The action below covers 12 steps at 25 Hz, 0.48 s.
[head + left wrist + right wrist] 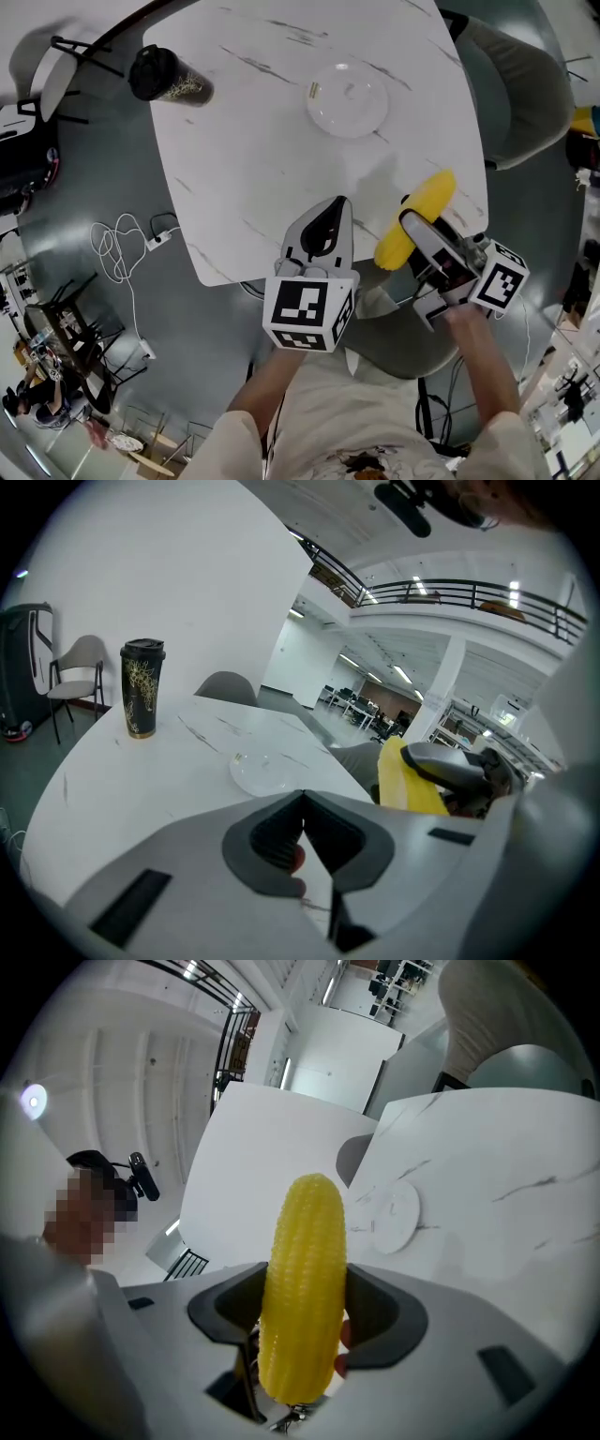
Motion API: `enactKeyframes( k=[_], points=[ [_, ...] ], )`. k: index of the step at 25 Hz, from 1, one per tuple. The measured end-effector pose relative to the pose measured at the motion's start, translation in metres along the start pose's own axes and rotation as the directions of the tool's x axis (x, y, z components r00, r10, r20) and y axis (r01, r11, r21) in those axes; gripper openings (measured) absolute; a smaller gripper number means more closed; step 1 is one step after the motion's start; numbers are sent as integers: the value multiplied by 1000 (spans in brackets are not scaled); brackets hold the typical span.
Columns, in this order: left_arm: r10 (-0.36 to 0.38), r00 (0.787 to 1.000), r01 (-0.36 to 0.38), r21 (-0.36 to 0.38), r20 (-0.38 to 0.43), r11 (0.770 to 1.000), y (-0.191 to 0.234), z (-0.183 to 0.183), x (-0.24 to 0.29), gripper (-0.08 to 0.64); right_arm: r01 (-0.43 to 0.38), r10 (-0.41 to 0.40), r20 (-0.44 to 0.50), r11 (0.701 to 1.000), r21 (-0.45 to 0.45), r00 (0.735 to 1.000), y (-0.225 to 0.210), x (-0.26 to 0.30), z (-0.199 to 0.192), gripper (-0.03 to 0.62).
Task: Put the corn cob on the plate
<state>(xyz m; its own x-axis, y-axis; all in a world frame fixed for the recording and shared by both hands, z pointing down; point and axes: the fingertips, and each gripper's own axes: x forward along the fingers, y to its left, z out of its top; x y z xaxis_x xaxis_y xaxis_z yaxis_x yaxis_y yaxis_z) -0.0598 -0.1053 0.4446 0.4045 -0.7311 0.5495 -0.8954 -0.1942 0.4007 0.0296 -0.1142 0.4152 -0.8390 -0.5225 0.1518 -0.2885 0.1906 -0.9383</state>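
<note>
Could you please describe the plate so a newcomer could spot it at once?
Find the white marble-patterned table. Toward its far edge lies a small round translucent plate. Unlike the tall black gold-patterned tumbler to its left, it is flat and empty.

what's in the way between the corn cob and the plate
Nothing visible. The corn cob, clamped in the right gripper, has only bare table between it and the plate. The black tumbler stands far off to the left.
</note>
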Motion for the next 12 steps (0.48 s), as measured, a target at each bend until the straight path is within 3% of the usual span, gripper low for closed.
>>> enactKeyframes(
  k=[5, 12],
  points=[
    [25, 998, -24, 20, -53, 999, 26, -8, 31, 8, 31, -32, -7, 999, -21, 999, -21, 29, 12, 252],
    [35, 998, -34, 27, -43, 999, 42, -3, 57, 9, 59, -60, -29, 998, -37, 998, -42, 57, 19, 252]
  ],
)
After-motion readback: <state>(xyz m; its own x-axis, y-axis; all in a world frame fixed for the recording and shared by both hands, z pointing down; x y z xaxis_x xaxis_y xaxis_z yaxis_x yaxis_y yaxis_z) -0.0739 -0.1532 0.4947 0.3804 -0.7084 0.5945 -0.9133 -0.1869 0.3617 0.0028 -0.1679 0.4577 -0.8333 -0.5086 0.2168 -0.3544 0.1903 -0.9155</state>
